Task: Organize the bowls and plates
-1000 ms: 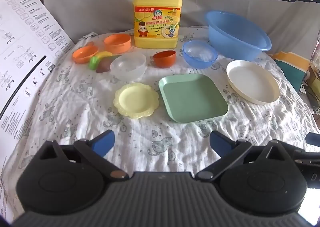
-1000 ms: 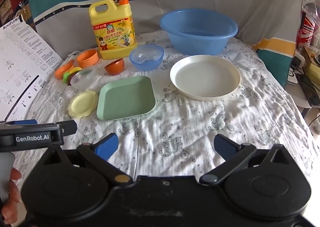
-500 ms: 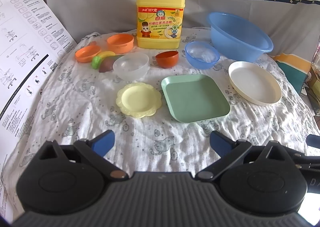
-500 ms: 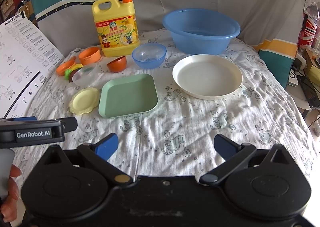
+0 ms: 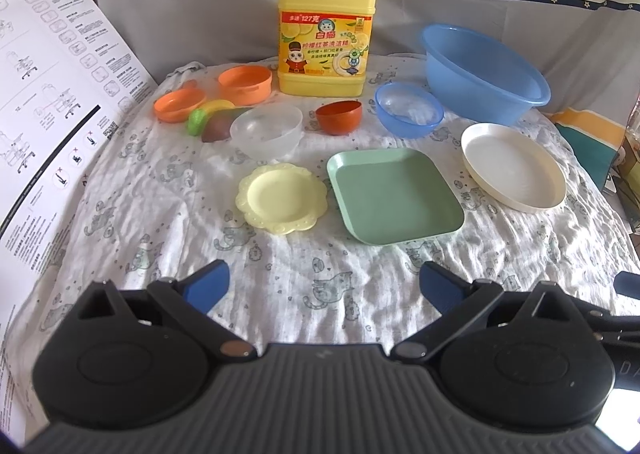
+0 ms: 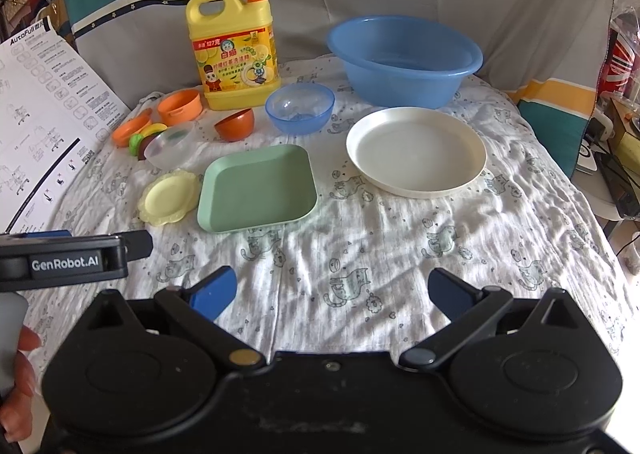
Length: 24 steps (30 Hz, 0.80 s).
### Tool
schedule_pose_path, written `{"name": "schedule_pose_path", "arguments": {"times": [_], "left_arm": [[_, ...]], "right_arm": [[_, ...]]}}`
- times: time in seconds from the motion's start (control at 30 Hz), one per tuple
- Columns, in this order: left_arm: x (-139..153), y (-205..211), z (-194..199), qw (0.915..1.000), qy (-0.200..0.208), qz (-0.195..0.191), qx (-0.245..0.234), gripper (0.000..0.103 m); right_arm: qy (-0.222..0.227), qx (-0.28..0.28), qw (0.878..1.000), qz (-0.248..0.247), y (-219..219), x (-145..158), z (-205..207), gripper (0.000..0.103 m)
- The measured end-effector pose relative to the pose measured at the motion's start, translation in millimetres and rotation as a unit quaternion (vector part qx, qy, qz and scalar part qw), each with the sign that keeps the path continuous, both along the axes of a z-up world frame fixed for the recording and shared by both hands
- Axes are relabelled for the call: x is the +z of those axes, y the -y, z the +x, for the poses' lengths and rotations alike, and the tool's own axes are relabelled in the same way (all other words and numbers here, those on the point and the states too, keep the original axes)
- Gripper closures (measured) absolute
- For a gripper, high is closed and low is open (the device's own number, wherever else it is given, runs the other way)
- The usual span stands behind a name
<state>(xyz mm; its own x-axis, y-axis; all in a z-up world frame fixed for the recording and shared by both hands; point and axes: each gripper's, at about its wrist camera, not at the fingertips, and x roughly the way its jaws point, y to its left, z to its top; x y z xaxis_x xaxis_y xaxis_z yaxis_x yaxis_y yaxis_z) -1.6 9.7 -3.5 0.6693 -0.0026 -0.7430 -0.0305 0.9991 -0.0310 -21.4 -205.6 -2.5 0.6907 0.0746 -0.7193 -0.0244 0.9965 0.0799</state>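
On the cat-print cloth lie a yellow scalloped plate (image 5: 281, 199) (image 6: 169, 196), a green square plate (image 5: 394, 195) (image 6: 258, 187) and a white round plate (image 5: 513, 166) (image 6: 416, 150). Behind them stand a clear bowl (image 5: 266, 129) (image 6: 169, 144), a small red-brown bowl (image 5: 339, 117) (image 6: 235, 124) and a blue bowl (image 5: 409, 113) (image 6: 300, 107). My left gripper (image 5: 324, 286) hovers open over the near cloth, short of the yellow and green plates. My right gripper (image 6: 332, 292) is open too, holding nothing, in front of the green and white plates.
A big blue basin (image 5: 482, 71) (image 6: 404, 59) and a yellow detergent jug (image 5: 326, 27) (image 6: 234, 49) stand at the back. Orange dishes (image 5: 245, 82) and toy food (image 5: 208, 119) sit at the back left. A printed sheet (image 5: 44, 101) leans on the left. A hand (image 6: 18, 390) holds the left gripper's handle.
Both grippers have edged slightly forward and to the left, so the dishes sit a little further right in each view. Nothing on the cloth has moved.
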Motion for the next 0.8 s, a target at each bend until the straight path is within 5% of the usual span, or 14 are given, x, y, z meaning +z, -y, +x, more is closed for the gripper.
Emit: {"name": "schedule_pose_path", "arguments": {"times": [0.8], "left_arm": [[6.6, -1.6, -0.8, 0.9999, 0.009, 0.001, 0.005, 0.000]], "right_arm": [[0.010, -0.001, 1.000, -0.003, 2.3, 7.1, -1.3, 0.000]]}}
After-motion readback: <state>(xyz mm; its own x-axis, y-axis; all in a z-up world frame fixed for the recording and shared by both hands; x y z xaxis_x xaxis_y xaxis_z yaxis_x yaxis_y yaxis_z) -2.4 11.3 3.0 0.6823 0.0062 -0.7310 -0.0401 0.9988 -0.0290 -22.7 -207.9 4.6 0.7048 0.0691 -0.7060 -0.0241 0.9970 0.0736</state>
